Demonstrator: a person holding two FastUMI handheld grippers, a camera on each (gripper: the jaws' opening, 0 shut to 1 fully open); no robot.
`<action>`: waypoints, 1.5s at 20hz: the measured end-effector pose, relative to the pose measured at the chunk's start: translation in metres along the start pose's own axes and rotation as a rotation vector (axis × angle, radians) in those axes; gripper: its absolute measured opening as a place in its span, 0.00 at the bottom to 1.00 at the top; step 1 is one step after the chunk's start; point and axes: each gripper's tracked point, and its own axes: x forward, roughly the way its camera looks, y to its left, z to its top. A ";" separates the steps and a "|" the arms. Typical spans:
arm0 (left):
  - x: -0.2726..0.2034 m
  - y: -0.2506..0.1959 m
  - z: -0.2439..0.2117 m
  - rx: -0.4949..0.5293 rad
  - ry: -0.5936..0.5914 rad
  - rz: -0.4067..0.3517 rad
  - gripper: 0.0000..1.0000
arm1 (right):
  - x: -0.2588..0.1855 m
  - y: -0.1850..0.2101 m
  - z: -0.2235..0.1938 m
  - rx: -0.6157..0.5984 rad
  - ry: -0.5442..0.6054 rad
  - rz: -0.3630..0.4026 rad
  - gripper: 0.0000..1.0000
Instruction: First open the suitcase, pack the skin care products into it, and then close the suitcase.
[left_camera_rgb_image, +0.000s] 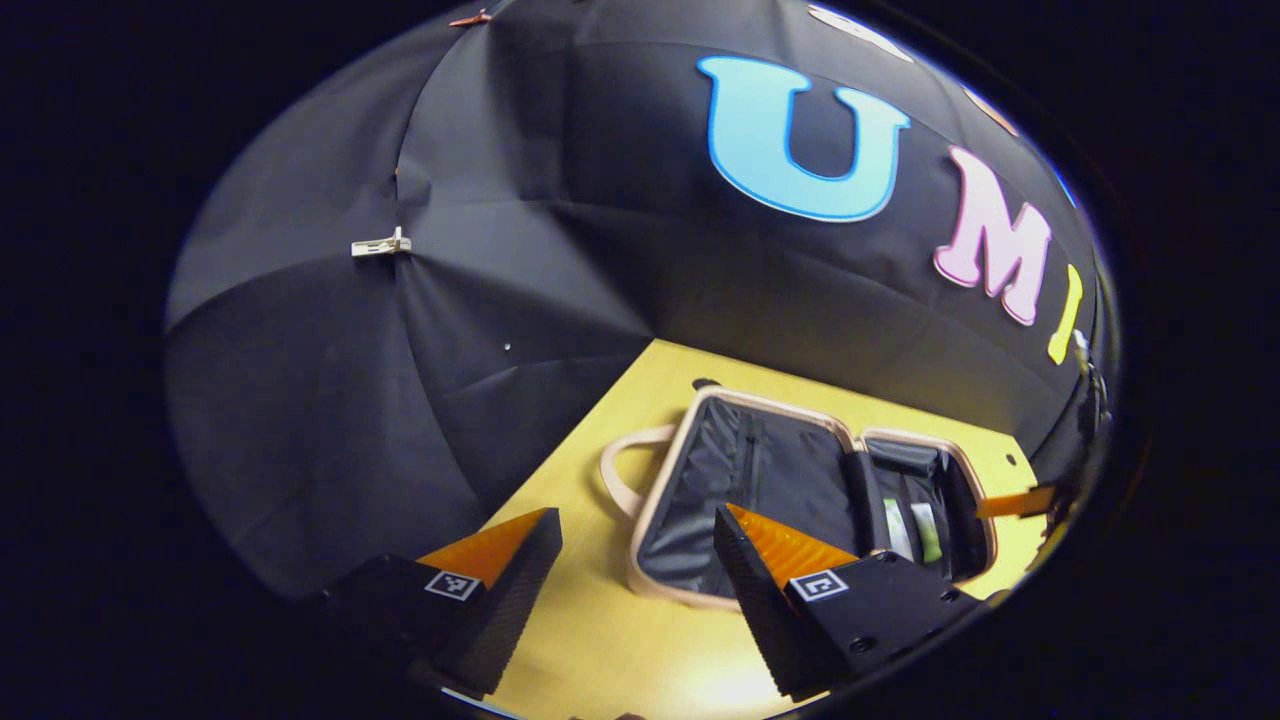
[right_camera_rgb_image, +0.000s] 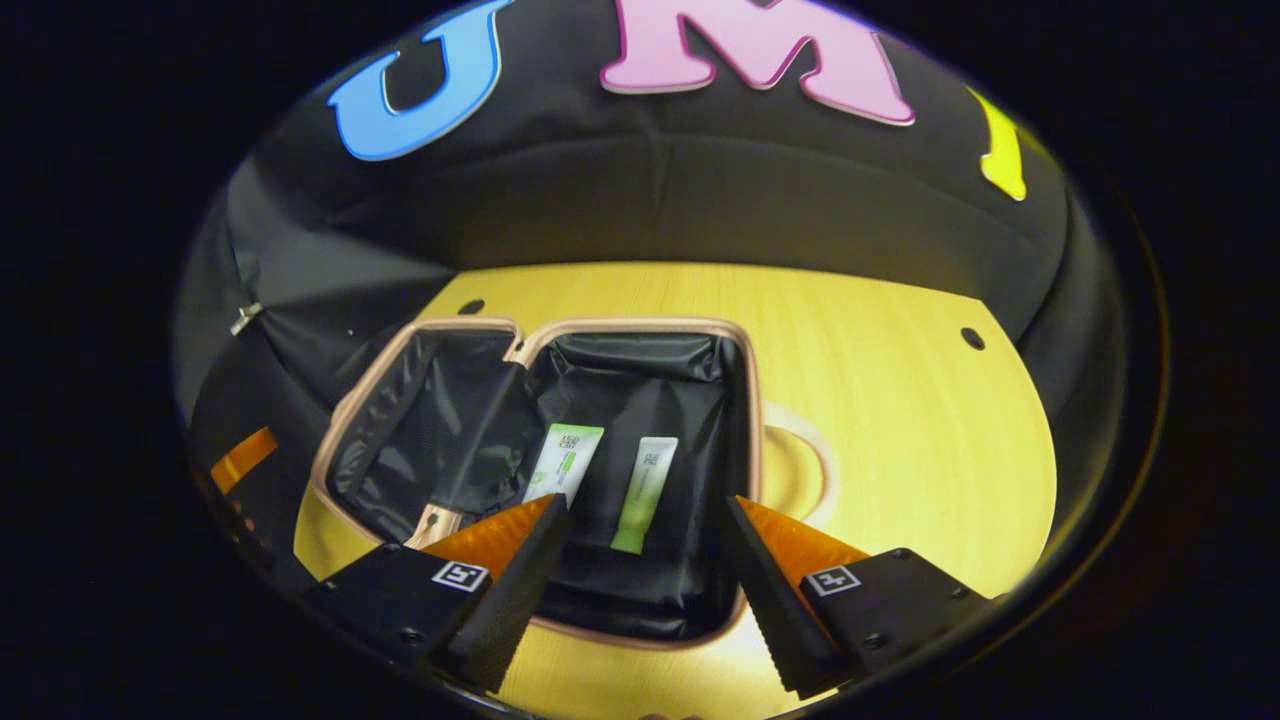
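The yellow wooden table (right_camera_rgb_image: 900, 400) carries the suitcase (right_camera_rgb_image: 450, 400), which lies open flat with both black-lined halves facing up. Two skin care tubes (right_camera_rgb_image: 640, 490) lie side by side in one half. The right gripper (right_camera_rgb_image: 640, 560) hovers above that half, jaws spread and empty. The left gripper (left_camera_rgb_image: 640, 570) hangs near the other half, also spread and holding nothing.

The suitcase (right_camera_rgb_image: 640, 470) lies fully open and flat near the surface's far edge, pinkish-beige rim, black lining; two skin care tubes (right_camera_rgb_image: 562, 462), white and green, lie side by side in one half.
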 end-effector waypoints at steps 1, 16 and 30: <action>0.014 0.003 0.004 -0.067 0.015 -0.030 0.96 | -0.019 -0.007 0.000 0.036 -0.028 -0.002 0.98; 0.150 0.045 -0.036 -0.575 0.335 -0.139 0.74 | -0.210 -0.172 -0.072 0.300 -0.144 -0.318 0.98; 0.003 -0.150 0.136 0.121 -0.003 -0.229 0.06 | -0.214 -0.209 -0.007 0.167 -0.279 -0.235 0.98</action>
